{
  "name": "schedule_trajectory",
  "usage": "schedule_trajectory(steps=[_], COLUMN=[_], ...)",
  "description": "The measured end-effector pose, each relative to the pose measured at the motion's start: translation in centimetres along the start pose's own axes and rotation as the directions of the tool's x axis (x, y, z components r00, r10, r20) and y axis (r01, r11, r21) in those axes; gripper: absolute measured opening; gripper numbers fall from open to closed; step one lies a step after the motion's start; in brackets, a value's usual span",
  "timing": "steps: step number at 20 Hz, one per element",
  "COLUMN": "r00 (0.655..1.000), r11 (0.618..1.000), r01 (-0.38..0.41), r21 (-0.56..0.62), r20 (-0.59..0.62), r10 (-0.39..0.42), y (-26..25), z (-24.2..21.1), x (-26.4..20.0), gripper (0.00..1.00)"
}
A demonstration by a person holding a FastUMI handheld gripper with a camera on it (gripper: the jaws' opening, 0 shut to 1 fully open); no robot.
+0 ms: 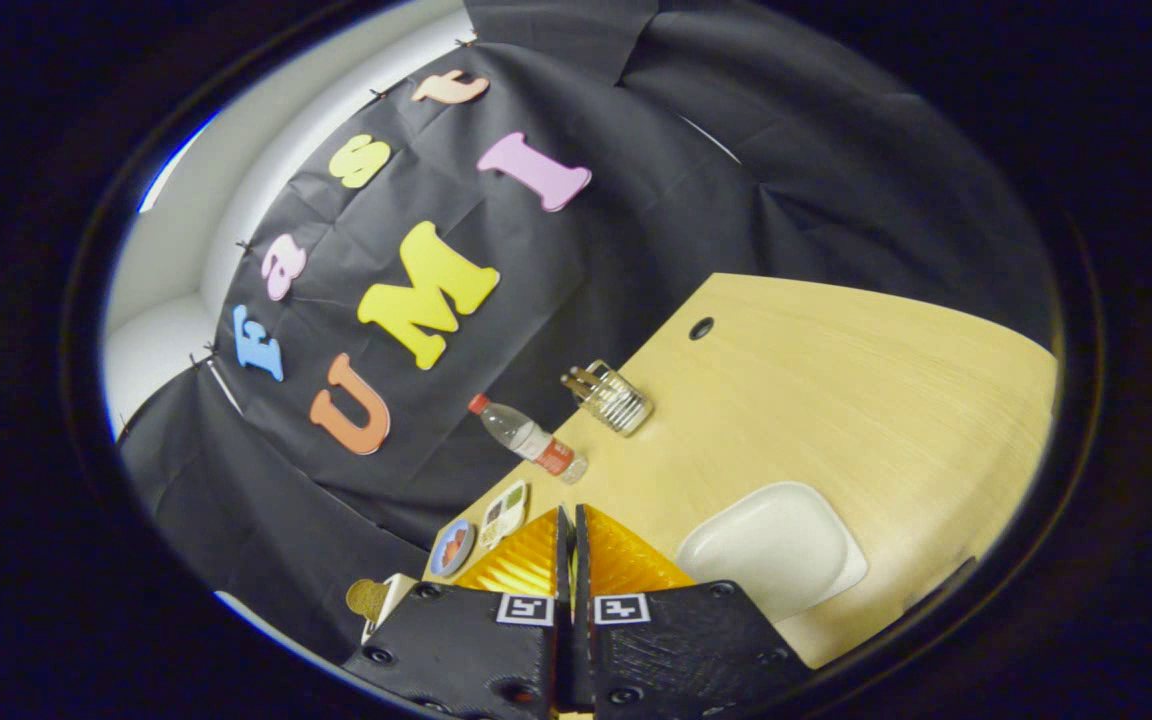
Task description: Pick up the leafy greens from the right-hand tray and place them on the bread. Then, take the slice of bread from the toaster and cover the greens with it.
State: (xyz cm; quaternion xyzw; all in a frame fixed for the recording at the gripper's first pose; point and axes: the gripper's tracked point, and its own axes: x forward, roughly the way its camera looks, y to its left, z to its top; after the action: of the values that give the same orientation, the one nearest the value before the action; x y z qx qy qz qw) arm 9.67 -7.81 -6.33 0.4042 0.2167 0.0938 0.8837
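A slice of bread [367, 597] stands in the toaster [391, 598], just left of the fingers. Next come a small blue plate [452, 548] and a sectioned tray [503, 514]. The gripper [572, 540] has its fingers pressed together, holding nothing. Beyond them lie a water bottle [528, 437] and a glass [616, 398]; right, a white tray [774, 548] rests on the worktop [836, 380].

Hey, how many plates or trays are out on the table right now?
3: a white tray just right of the shut jaws, and a compartment tray and a small round plate to their left, near the bottle. The gripper may hide more.
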Motion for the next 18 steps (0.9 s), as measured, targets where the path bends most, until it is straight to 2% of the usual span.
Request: schedule_trajectory(steps=[6,9,14,18], r00=[0.993,0.985,0.967,0.969], r11=[0.991,0.986,0.982,0.987], r01=[-0.113,-0.154,-0.188,-0.151], r21=[-0.071,-0.070,0.005,0.046], r20=[-0.046,-0.087,-0.172,-0.191], r10=[0.110,0.148,0.186,0.157], y=[8.2,10.6,11.9,9.6], z=[-5.0,-8.8,-14.0,-15.3], x=[1.4,3.2,5.7,7.1], gripper=[0.00,0.00,0.00,0.00])
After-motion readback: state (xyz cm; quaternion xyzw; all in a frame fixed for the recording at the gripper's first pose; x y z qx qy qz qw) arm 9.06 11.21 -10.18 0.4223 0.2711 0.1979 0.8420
